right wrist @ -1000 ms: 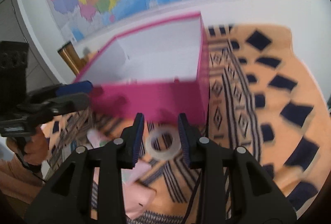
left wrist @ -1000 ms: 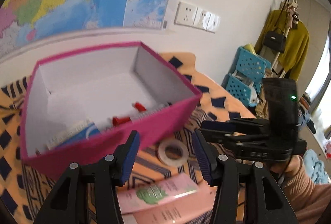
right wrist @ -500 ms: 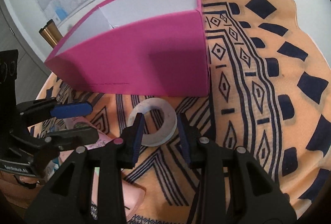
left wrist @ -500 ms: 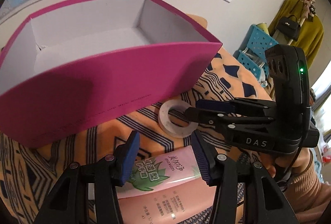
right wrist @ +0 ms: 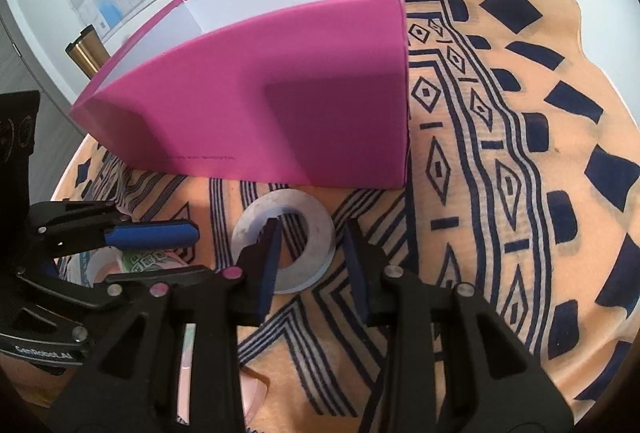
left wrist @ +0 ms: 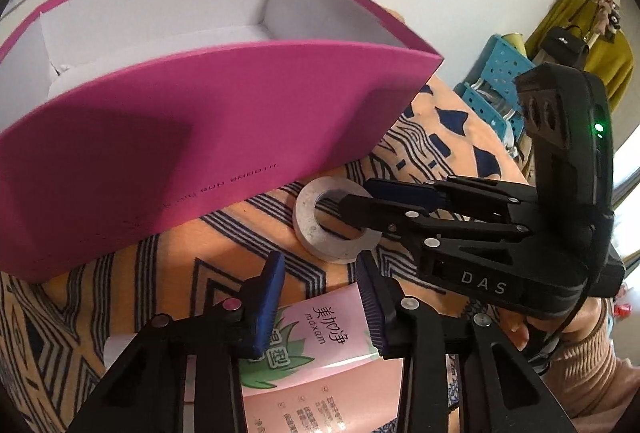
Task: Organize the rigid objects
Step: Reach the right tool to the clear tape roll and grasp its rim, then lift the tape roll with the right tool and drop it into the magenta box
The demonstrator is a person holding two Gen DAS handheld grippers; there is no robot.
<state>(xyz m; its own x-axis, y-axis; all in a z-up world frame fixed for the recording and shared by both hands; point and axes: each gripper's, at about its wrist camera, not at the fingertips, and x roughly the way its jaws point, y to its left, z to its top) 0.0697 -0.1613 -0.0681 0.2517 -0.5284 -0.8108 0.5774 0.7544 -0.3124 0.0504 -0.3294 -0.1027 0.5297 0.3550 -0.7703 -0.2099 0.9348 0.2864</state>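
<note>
Both claws low over the patterned cloth (right wrist: 500, 193), in front of the pink box (right wrist: 280, 93).

Right claw (right wrist: 312, 261): narrow and closing, one finger through the hole of the tape roll (right wrist: 316, 233), the other outside its rim, so the ring wall sits between the pads. Can't tell if they bite yet.

Left claw (left wrist: 320, 305): closing astride the top end of the pink tube (left wrist: 320, 337), which lies flat just beside the roll. Contact unclear.

To do it well, I reckon: squeeze both fully before lifting, keep the roll's wall centred, lift straight, clear the box wall, then drop inside.
</note>
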